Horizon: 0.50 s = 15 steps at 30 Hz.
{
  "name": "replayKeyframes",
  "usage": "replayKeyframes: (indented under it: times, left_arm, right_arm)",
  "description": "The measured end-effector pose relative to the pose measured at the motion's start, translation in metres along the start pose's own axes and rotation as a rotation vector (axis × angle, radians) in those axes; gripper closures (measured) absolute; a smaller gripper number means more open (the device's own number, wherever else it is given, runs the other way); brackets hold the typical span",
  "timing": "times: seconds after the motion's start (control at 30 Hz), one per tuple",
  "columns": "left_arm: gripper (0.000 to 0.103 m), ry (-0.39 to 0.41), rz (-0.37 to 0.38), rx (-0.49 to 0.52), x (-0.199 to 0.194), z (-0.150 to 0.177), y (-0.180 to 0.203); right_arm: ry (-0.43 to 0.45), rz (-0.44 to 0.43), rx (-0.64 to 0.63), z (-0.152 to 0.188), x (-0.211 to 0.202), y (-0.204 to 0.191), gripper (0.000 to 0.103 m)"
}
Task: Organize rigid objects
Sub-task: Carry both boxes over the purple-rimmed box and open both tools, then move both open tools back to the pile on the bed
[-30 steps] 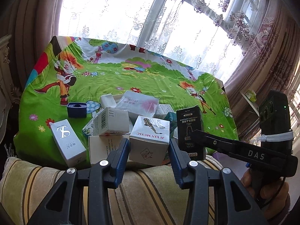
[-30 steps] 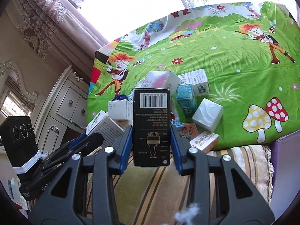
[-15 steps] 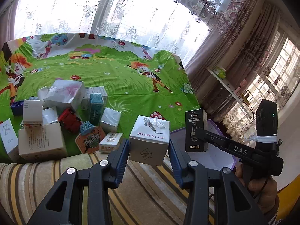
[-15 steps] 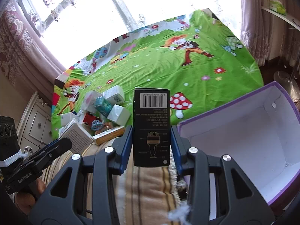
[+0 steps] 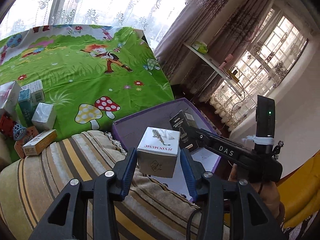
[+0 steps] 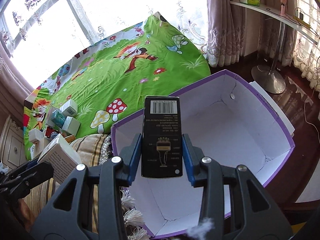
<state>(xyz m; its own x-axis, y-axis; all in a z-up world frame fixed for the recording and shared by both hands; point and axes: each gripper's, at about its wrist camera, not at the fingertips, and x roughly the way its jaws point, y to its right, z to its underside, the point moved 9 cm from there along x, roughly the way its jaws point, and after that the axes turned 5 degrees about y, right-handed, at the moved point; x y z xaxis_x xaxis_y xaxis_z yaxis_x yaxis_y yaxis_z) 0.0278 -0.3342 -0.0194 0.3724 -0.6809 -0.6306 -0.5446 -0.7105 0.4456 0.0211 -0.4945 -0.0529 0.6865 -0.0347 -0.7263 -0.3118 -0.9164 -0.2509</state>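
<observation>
We hold two cartons over the edge of a purple storage box (image 6: 230,132), our landmark here. The black carton (image 6: 161,136) stands upright between the blue pads of the right tool (image 6: 162,156), which grips it on both narrow sides; its long axis runs up the picture, barcode end farthest from us. Beyond and below it lies the storage box's open white interior, which looks bare as far as we can see. The silver cube carton (image 5: 158,152), printed "JI YIN MUSIC", sits between the pads of the left tool (image 5: 159,166), whose jaws are opening; a slim gap shows on each side of the cube, so the pads no longer seem to press it. This cube hangs at the storage box's near left corner, above the striped cushion (image 5: 60,172), with the right tool just beyond it.

We judge the right hand better placed: its carton already sits over the opening, so a release there should land inside. The cube may catch the rim.

Left of the storage box, well apart, the remaining cartons (image 5: 38,144) lie clustered on the green cartoon cloth (image 5: 90,76).
</observation>
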Motion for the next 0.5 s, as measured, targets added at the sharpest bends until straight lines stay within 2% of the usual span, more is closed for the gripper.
replayKeyframes:
  times: [0.17, 0.37, 0.5]
  left_arm:
    - [0.041, -0.007, 0.001, -0.005, 0.002, 0.003, -0.002]
    - [0.039, -0.001, 0.01, -0.056, -0.006, 0.003, -0.017]
    - [0.039, 0.022, -0.019, -0.08, -0.017, 0.001, -0.032]
  right_arm:
    - [0.027, 0.025, 0.018, -0.001, -0.003, 0.009, 0.027]
    - [0.044, 0.013, -0.021, -0.004, -0.002, -0.002, 0.019]
    - [0.04, -0.009, -0.059, -0.003, 0.001, -0.015, 0.015]
